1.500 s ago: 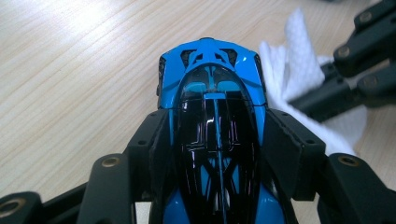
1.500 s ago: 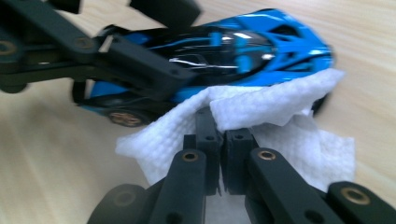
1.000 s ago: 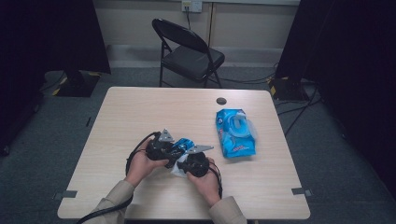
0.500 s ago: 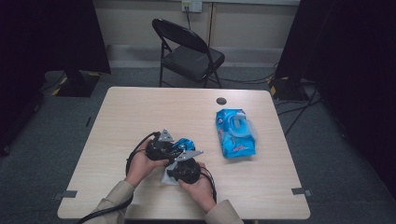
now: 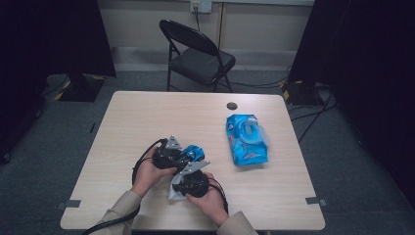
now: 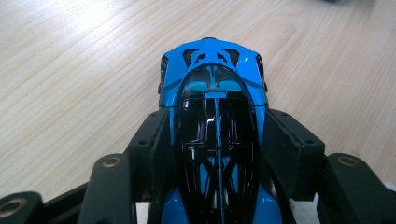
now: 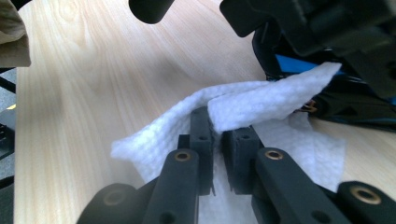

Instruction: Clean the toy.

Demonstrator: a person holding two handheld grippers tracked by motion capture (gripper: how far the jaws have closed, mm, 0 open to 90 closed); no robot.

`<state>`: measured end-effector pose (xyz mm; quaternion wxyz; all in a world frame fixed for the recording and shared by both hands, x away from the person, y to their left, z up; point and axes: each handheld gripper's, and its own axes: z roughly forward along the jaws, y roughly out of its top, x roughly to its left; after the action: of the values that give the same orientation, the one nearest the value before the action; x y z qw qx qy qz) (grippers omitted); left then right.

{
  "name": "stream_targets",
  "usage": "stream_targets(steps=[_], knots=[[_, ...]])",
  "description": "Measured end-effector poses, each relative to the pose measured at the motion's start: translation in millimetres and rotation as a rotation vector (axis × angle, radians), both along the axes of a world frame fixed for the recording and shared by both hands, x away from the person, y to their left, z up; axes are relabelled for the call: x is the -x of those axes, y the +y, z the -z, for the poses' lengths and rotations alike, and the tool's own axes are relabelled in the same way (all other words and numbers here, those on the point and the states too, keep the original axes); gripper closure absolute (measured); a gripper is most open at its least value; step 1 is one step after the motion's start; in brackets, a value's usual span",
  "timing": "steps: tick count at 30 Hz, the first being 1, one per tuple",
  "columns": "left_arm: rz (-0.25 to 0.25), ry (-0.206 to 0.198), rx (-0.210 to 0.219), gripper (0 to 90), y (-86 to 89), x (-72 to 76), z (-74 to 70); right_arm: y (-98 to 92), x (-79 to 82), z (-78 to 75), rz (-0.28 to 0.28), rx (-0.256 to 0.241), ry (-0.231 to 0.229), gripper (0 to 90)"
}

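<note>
The left tongs (image 6: 217,140) are clenched on a blue toy car (image 6: 215,93), one jaw pressed flat against each flank (the black glossy canopy runs straight up between them). The car's far end pokes out past the jaw tips and sits low over the wooden surface (image 6: 70,70); whether its wheels touch cannot be told. In the high view the car (image 5: 191,154) lies toward the near left of the surface (image 5: 147,112), held between the person's two hands, with the left tongs (image 5: 169,154) on its left.

The right tongs (image 7: 217,135) are clamped on a white wipe (image 7: 261,100), the jaws nearly closed with a fold of the sheet pinched between them. The wipe's upper flap bends over to the right and touches the side of the car (image 7: 317,98), while the rest of the sheet spreads flat beneath the jaws. In the high view the right tongs (image 5: 188,174) sit just beside the left ones, and the wipe (image 5: 175,188) shows pale under the hand.

A blue pack (image 5: 247,139) of wipes lies well apart to the right. A folding chair (image 5: 195,54) stands beyond the far edge.
</note>
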<state>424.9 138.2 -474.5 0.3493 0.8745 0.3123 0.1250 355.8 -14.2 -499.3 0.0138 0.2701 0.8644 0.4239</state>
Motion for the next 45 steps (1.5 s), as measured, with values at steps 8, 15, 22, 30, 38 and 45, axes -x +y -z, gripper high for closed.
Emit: stream_targets(steps=[8,15,22,30,38,45], knots=[[-0.031,0.001,0.029,29.3,0.9,0.6,-7.0,-18.9,-2.5,-8.5,0.024,0.007,-0.011,69.0],[-0.019,-0.003,0.058,25.8,5.6,15.1,-22.4,-41.1,-6.0,-26.1,0.075,-0.004,-0.031,60.4],[0.013,0.008,0.092,25.8,18.3,34.8,-28.9,-65.3,-16.2,-40.8,0.170,0.004,-0.082,44.9],[0.044,0.007,0.115,28.8,26.1,52.4,-25.0,-74.5,-36.7,-40.5,0.258,-0.011,-0.112,25.0],[0.080,0.005,0.115,32.5,24.4,66.0,-26.1,-70.5,-50.3,-39.3,0.265,-0.011,-0.133,22.4],[0.113,0.034,0.089,39.8,21.8,76.8,-15.4,-61.2,-52.2,-41.9,0.234,-0.007,-0.143,22.9]])
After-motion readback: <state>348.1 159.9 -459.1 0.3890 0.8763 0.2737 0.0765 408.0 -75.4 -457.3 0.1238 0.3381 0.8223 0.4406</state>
